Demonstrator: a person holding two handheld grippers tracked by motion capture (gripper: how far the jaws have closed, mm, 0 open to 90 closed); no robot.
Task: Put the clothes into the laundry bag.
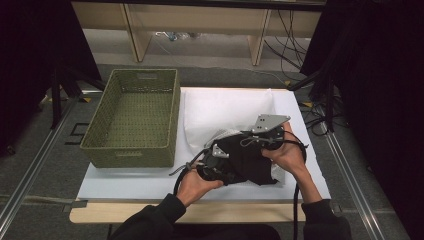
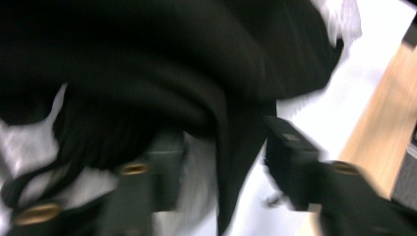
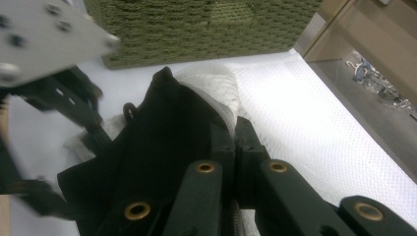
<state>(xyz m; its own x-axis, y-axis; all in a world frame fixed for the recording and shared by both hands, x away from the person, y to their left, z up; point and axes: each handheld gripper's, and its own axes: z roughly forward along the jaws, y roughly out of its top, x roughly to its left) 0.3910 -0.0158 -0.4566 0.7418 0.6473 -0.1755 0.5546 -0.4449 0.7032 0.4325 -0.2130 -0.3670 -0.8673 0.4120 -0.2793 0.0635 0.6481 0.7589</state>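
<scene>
My right claw point(image 3: 235, 147) is pressed together, pinching the black cloth's point(image 1: 247, 160) edge. My left claw point(image 2: 223, 157) stands spread — a fold hangs between its jaws — above the white tabletop point(image 1: 125, 182).

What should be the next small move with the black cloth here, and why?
Probably close the left gripper on the fold of black cloth hanging between its jaws. They stand apart and do not press it yet, while the right gripper is already shut on the cloth's other side. With both ends held, the cloth could go to the green woven basket.
</scene>
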